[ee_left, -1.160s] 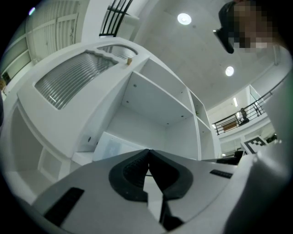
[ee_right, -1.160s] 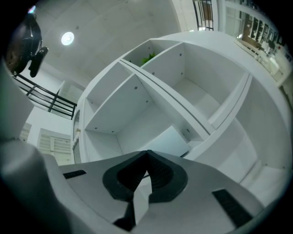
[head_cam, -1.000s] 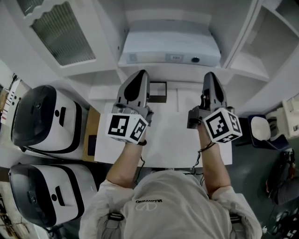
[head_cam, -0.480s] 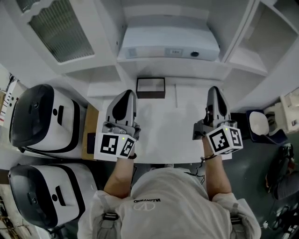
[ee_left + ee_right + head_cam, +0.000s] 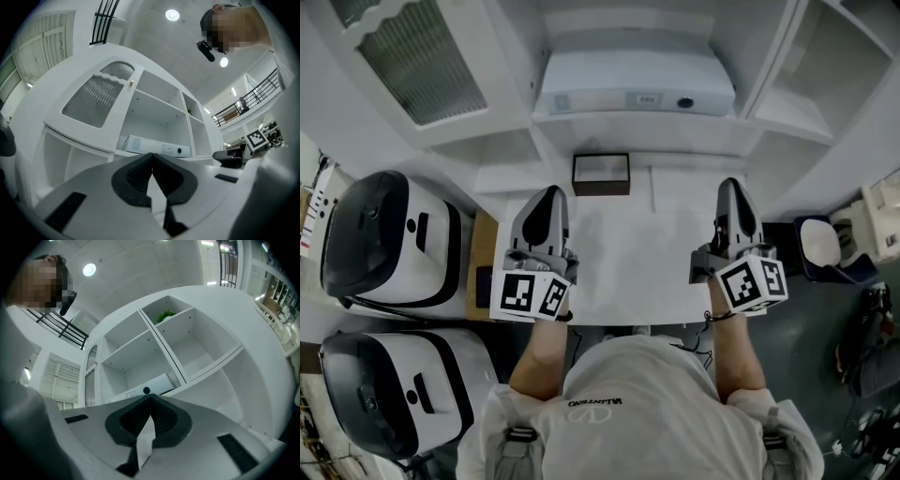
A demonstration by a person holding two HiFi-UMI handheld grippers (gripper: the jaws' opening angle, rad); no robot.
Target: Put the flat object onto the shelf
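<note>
The flat white box (image 5: 637, 94) lies on the low shelf of the white cabinet (image 5: 511, 112), straight ahead of me. It shows past the closed jaws in the left gripper view as the flat white box (image 5: 157, 146) and in the right gripper view as the flat white box (image 5: 152, 385). My left gripper (image 5: 547, 193) and right gripper (image 5: 732, 186) hover over the white table (image 5: 637, 272), both shut and holding nothing. They sit well back from the shelf. The jaws of the left gripper (image 5: 152, 155) and of the right gripper (image 5: 151, 398) meet at the tips.
A small dark-framed tray (image 5: 601, 174) sits at the table's back edge, between the grippers and the shelf. Two white-and-black helmet-like devices (image 5: 389, 239) (image 5: 375, 394) stand to the left. A round white object (image 5: 820, 258) lies at the right. Open cabinet compartments (image 5: 197, 348) rise above.
Both grippers have drawn back from the shelf toward me, uncovering the dark-framed tray. Over the last half second they have barely moved. The box stays on the shelf.
</note>
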